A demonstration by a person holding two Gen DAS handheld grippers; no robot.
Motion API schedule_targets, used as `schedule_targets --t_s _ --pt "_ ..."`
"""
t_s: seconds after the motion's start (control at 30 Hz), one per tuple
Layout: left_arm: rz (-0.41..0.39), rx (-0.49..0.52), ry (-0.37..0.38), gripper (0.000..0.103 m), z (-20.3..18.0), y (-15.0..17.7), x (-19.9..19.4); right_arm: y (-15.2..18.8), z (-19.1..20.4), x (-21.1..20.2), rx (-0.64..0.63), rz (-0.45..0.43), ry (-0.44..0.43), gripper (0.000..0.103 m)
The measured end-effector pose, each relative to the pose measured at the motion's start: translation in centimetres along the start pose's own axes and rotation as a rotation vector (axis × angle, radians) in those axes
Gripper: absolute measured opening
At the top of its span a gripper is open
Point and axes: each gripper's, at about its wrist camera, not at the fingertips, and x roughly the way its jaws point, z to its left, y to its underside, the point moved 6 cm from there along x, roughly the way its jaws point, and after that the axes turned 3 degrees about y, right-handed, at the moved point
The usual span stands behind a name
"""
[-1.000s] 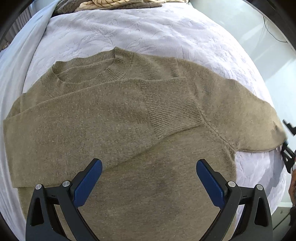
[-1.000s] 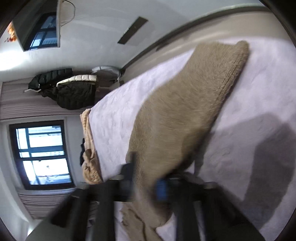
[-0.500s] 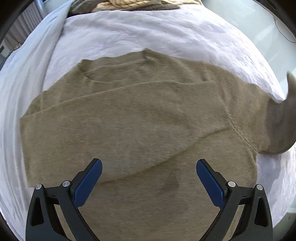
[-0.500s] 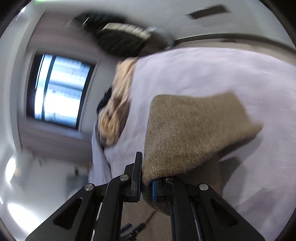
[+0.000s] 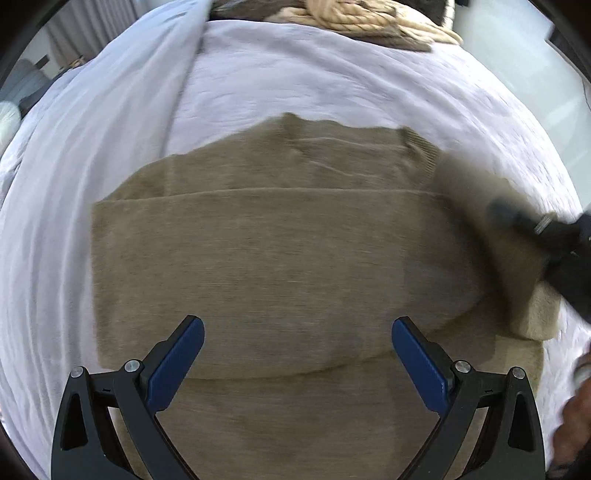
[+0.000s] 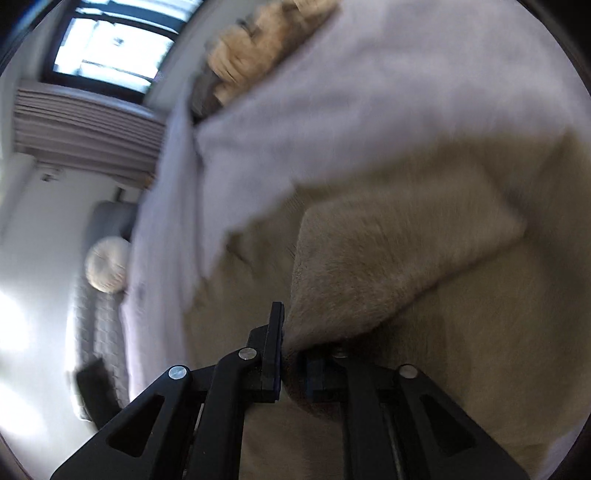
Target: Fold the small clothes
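An olive-brown knit sweater [image 5: 280, 251] fills the centre of the left wrist view, one sleeve folded across its body, lying on a pale lavender quilt [image 5: 295, 81]. A window [image 6: 110, 48] shows upper left in the right view. Left gripper [image 5: 297, 363]: spread, empty. Right gripper [image 6: 293, 363]: beginning to part, sweater cloth between its jaws.

Sweater [image 5: 280, 258] olive-brown, plain knit, ribbed collar. Bedspread [image 5: 332, 74] pale lilac-white. Knitted blanket [image 5: 369, 18] cream-beige. Gripper pads [image 5: 177, 362] blue, frames black. Round cushion [image 6: 107, 269] cream.
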Motion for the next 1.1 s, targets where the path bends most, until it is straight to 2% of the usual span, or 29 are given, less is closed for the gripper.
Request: schedule_targets --t_s 0.07,0.1,0.13,0.17,0.23,0.33,0.4,0.43,0.47,0.5,0.6,0.7,0.73,0.83,0.9,0.97,1.03,1.07,1.1 --pt "-0.001 -0.028 0.008 0.102 1.8 0.9 -0.2 1.0 -1.2 1.4 0.064 0.058 0.031 0.014" --pt "0.001 -0.041 0.012 0.102 2.4 0.9 -0.1 1.1 -1.7 1.7 0.101 0.070 0.021 0.017" --pt "0.003 -0.061 0.019 0.102 3.3 1.1 0.1 1.4 -2.2 1.5 0.136 0.069 0.000 0.024" --pt "0.005 -0.073 0.026 0.102 4.2 1.1 0.3 1.6 -2.7 1.0 0.166 0.057 -0.015 0.032" --pt "0.000 -0.092 0.046 0.102 5.5 1.3 0.5 1.2 -3.4 -0.7 0.203 -0.006 -0.015 0.039" --pt "-0.021 -0.110 0.077 0.102 6.9 1.1 0.3 -0.3 -4.3 -2.8 0.249 -0.109 0.003 0.040" --pt "-0.034 -0.125 0.104 0.102 7.7 0.9 0.2 -1.4 -4.5 -2.6 0.290 -0.122 -0.004 0.040" --pt "-0.039 -0.136 0.117 0.102 8.2 0.8 0.2 -2.0 -4.5 -2.3 0.315 -0.125 -0.019 0.038" --pt "-0.043 -0.151 0.134 0.102 8.7 0.9 0.0 -2.7 -4.3 -2.0 0.324 -0.130 -0.028 0.019" --pt "-0.046 -0.163 0.149 0.102 9.1 0.9 -0.1 -3.1 -3.8 -1.9 0.310 -0.137 -0.026 0.010" --pt "-0.058 -0.212 0.217 0.102 10.1 1.4 -1.3 -3.6 1.1 -0.9 0.119 -0.129 -0.033 0.009" --pt "-0.067 -0.243 0.272 0.102 10.8 1.5 -1.9 -1.9 5.7 0.8 -0.098 -0.076 -0.007 0.009" --pt "-0.067 -0.253 0.289 0.102 11.2 1.4 -2.0 -0.8 7.6 1.9 -0.203 -0.046 0.024 0.009" --pt "-0.075 -0.301 0.350 0.102 11.8 1.1 -1.8 2.4 10.6 4.8 -0.415 0.036 0.109 0.009" --pt "-0.071 -0.330 0.386 0.102 12.1 1.1 -1.6 5.4 11.4 7.2 -0.542 0.134 0.182 0.012" --pt "-0.062 -0.340 0.398 0.102 12.1 1.2 -1.3 7.4 11.3 8.3 -0.600 0.188 0.251 0.014" --pt "-0.054 -0.342 0.417 0.102 11.9 1.2 -1.2 8.5 11.1 8.4 -0.604 0.204 0.265 0.019" --pt "-0.047 -0.343 0.436 0.102 11.6 1.3 -1.1 8.8 10.8 7.8 -0.574 0.209 0.241 0.032" --pt "-0.042 -0.342 0.446 0.102 11.4 1.3 -1.0 8.9 10.3 7.2 -0.534 0.210 0.217 0.039"
